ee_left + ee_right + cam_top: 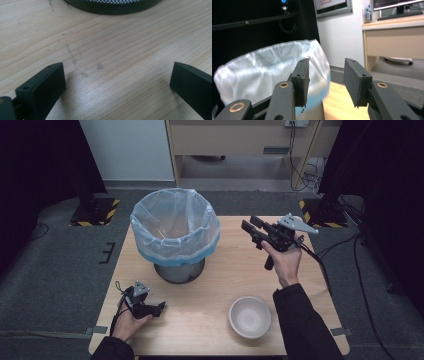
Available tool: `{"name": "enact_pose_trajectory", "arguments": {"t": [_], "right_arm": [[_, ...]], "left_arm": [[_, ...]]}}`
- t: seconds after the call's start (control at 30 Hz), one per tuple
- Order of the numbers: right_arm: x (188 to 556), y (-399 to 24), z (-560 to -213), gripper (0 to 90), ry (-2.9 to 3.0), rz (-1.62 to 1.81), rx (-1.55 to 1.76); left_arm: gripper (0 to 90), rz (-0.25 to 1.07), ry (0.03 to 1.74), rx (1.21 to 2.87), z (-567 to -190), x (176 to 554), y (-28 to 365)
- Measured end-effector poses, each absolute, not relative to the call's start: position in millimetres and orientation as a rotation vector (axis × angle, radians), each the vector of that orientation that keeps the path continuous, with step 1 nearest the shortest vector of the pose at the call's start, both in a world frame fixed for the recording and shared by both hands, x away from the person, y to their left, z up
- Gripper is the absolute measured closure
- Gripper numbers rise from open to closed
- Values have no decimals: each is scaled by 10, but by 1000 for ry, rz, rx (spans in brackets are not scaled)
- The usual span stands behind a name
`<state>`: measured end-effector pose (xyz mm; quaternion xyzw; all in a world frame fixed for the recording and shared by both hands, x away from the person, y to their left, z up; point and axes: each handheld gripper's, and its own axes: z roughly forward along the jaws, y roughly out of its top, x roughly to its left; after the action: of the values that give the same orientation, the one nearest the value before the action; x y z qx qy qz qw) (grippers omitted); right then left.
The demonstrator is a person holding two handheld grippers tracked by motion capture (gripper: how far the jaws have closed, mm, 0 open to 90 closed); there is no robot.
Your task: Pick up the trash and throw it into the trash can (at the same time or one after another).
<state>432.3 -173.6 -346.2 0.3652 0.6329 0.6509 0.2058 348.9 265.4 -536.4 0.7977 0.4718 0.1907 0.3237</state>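
A metal bin lined with a pale plastic bag (175, 227) stands at the back left of the wooden table (225, 270). A white empty bowl (249, 316) sits near the front edge. My right gripper (248, 224) is held above the table to the right of the bin and points toward it; in the right gripper view its jaws (325, 72) stand open with nothing between them, and the bag (262, 72) is just beyond. My left gripper (160, 307) rests low at the front left, open over bare wood (117, 77), with the bin's dark base (112, 6) ahead.
Grey carpet surrounds the table. Black stands with hazard-striped feet (95, 212) flank the back corners. A wooden desk (240, 140) and cables (305, 170) lie behind. The right gripper's cable (325, 265) trails off the table's right side.
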Motion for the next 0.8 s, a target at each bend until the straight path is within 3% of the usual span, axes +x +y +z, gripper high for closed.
{"name": "enact_pose_trajectory", "arguments": {"t": [0.23, 0.8], "right_arm": [[4052, -1991, -4016, 538, 1882, 1728, 1070], [3732, -2241, -4620, 465, 2165, 1484, 1134]], "left_arm": [[0, 500, 1238, 2091, -5364, 3490, 2653], [0, 499, 1239, 2091, -5364, 3487, 2652]]}}
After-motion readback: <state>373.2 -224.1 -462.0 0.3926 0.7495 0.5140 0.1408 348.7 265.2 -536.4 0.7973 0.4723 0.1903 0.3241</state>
